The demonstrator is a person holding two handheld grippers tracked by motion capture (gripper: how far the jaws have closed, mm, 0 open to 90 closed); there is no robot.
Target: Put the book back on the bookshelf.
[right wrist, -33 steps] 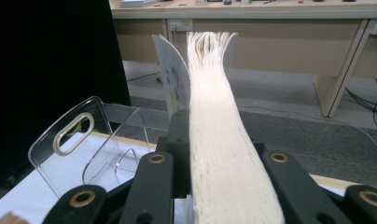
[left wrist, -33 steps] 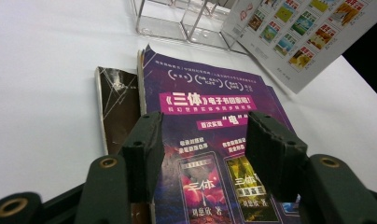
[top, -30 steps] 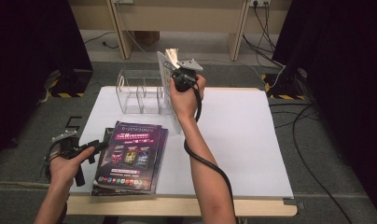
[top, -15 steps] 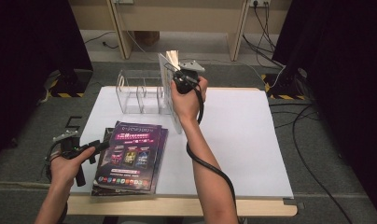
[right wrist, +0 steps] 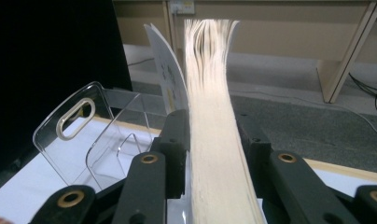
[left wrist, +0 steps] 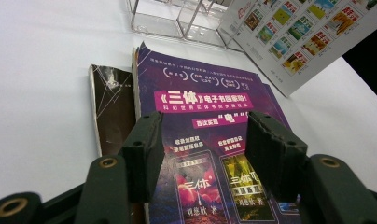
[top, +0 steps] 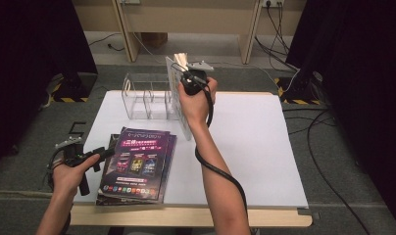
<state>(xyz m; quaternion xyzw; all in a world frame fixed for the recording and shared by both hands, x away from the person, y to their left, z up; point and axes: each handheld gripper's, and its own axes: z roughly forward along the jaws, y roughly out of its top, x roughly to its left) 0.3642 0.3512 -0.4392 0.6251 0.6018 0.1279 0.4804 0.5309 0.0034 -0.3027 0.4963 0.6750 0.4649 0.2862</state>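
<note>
Purple magazines (top: 137,164) flat before clear acrylic rack (top: 144,95), well apart.

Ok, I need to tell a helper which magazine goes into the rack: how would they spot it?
On the white table, find the clear acrylic rack at the back edge. The magazine stands upright at the rack's right end, between the right gripper's jaws. The other magazines lie flat, stacked.

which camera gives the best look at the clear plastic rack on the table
The high view: the clear rack shows whole, dividers included, at the table's far edge, left of the right gripper. The right gripper view shows its handled end panel close up; the left gripper view catches just its base.
</note>
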